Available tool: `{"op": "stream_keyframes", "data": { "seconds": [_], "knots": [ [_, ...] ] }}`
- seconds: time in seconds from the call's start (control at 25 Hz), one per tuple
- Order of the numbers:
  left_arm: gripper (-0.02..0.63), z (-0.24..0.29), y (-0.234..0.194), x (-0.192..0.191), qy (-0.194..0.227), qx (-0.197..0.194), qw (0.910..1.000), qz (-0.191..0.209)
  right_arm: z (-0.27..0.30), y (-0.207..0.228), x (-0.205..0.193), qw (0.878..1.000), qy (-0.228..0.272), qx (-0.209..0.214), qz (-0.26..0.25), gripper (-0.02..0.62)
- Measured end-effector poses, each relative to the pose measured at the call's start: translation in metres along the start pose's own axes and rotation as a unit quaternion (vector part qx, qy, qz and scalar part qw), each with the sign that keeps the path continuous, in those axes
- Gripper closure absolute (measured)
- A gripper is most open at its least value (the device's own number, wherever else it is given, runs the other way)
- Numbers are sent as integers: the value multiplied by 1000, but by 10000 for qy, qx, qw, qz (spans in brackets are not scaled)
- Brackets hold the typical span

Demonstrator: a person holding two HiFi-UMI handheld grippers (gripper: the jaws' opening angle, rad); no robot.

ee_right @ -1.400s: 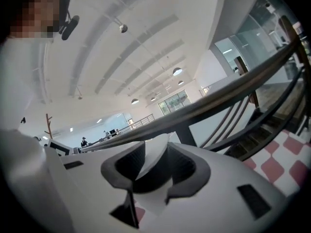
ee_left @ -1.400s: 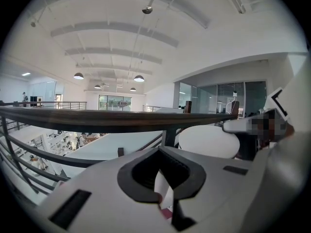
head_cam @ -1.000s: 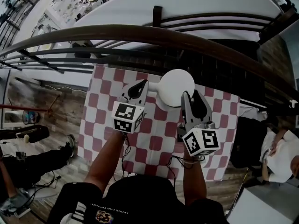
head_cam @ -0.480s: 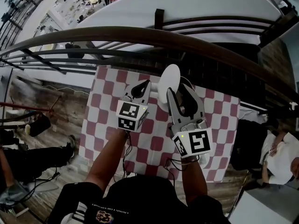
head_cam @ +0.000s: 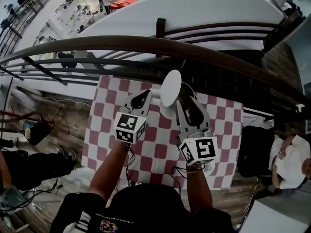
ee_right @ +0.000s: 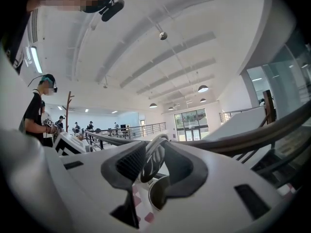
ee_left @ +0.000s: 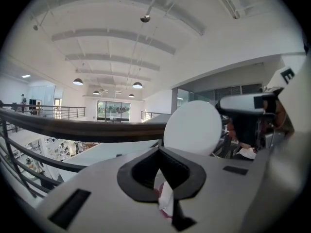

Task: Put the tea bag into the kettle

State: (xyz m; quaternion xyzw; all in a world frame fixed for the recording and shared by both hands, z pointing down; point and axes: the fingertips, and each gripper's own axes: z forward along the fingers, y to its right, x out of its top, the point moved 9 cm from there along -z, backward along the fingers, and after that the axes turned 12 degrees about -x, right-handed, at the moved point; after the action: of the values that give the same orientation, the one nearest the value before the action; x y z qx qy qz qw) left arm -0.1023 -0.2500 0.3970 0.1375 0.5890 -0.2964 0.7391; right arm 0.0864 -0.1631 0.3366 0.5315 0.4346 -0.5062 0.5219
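Left gripper view: my left gripper (ee_left: 163, 178) is clamped on the tea bag (ee_left: 166, 198), low centre of frame. Right gripper view: my right gripper (ee_right: 147, 171) pinches the tilted white lid (ee_right: 154, 148); the kettle (ee_right: 158, 195) mouth sits open just below, over the checked table (head_cam: 155, 149).

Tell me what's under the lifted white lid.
Under the lid, which the right claw holds tilted up, the right gripper view shows the open kettle on the checkered cloth. Its inside is dark; contents cannot be seen.
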Motion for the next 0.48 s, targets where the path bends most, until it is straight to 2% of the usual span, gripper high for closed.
{"op": "stream_keyframes", "data": {
  "seconds": [0.2,0.48],
  "knots": [
    [607,-38,24,0,3,27,9999,-123,-22,-1,-10,9997,-185,-111,132,468],
    [607,-81,47,-4,133,114,9998,-48,-55,-13,-14,9994,-281,-133,119,468]
  ]
}}
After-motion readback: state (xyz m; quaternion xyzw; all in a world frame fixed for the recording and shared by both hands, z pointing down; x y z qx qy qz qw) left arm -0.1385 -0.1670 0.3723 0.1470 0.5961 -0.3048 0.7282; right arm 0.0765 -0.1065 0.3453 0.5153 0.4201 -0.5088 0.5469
